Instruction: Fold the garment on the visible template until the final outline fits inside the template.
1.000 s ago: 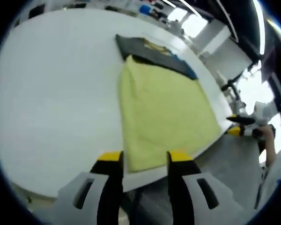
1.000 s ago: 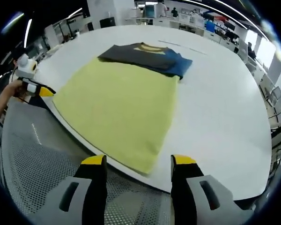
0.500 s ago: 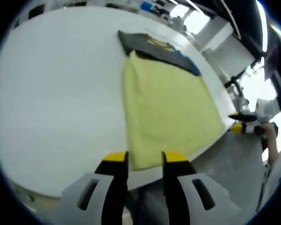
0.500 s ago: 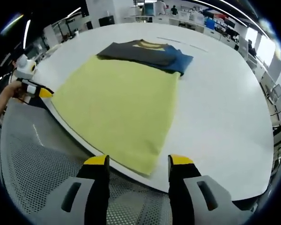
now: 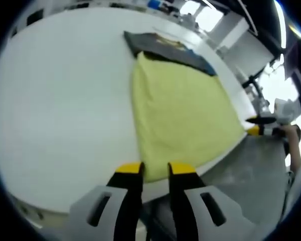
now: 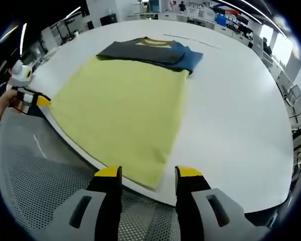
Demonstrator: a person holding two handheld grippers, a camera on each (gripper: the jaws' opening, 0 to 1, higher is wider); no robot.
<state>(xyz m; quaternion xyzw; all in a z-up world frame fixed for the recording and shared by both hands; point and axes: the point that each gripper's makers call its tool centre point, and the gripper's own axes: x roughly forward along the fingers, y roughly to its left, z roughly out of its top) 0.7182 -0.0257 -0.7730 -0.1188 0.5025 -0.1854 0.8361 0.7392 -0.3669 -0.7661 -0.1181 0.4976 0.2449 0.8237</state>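
A yellow garment [image 5: 183, 105] [image 6: 123, 108] lies flat on the white table [image 5: 60, 100], its near hem at the table's edge. My left gripper [image 5: 155, 169] stands at one near corner, its jaws narrowed but still apart, with the corner's edge between them. At the other near corner my right gripper [image 6: 148, 173] is open, and the hem lies between its jaws. The right gripper [image 5: 257, 129] also appears at the far right of the left gripper view. The left gripper [image 6: 32, 98] shows at the left of the right gripper view, held by a hand.
A folded dark grey and blue garment stack [image 6: 150, 50] [image 5: 163, 47] lies against the yellow garment's far end. Bare white table [image 6: 236, 115] spreads to either side. A grey perforated surface [image 6: 35, 165] sits below the near table edge. Desks and lights stand far behind.
Both pairs of jaws have narrowed, the left more than the right. Both grippers have come a little closer to the yellow garment's near corners.
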